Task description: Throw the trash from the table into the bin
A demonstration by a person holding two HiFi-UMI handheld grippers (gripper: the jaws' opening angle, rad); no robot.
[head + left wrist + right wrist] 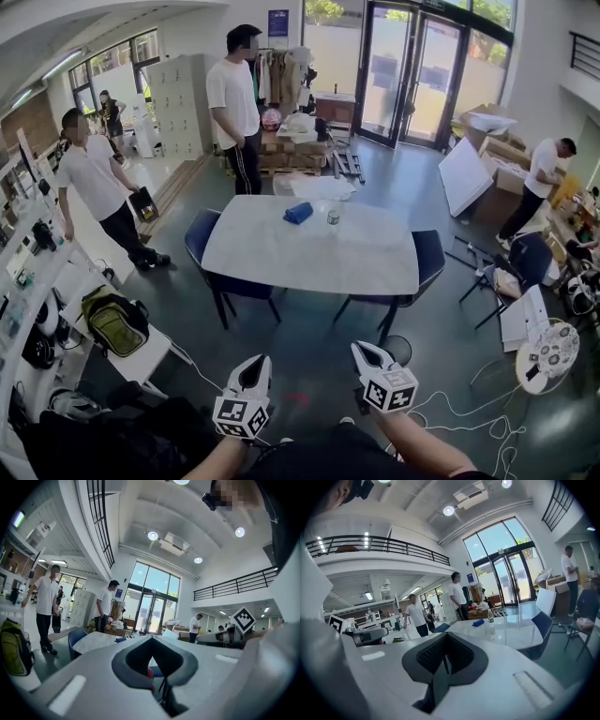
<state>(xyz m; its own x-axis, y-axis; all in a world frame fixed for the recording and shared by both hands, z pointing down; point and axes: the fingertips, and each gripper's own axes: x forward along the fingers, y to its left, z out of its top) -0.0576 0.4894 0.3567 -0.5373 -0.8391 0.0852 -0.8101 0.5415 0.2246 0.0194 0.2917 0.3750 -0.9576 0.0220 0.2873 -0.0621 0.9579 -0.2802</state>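
A white table (309,251) stands some way ahead in the middle of the room. On its far side lie a crumpled blue thing (298,213) and a small clear bottle (333,216). The right gripper view shows the same blue thing (477,622) and bottle (490,616) on the table (506,634). My left gripper (255,362) and right gripper (362,348) are held low and close to me, well short of the table. Both are shut with nothing between the jaws. A dark round container (398,349), possibly the bin, sits on the floor just beyond the right gripper.
Blue chairs (201,238) (428,257) flank the table. People stand at the left (94,183), behind the table (236,103) and at the right (539,173). A green backpack (114,324) rests on a low white bench. White cables (455,412) trail over the floor.
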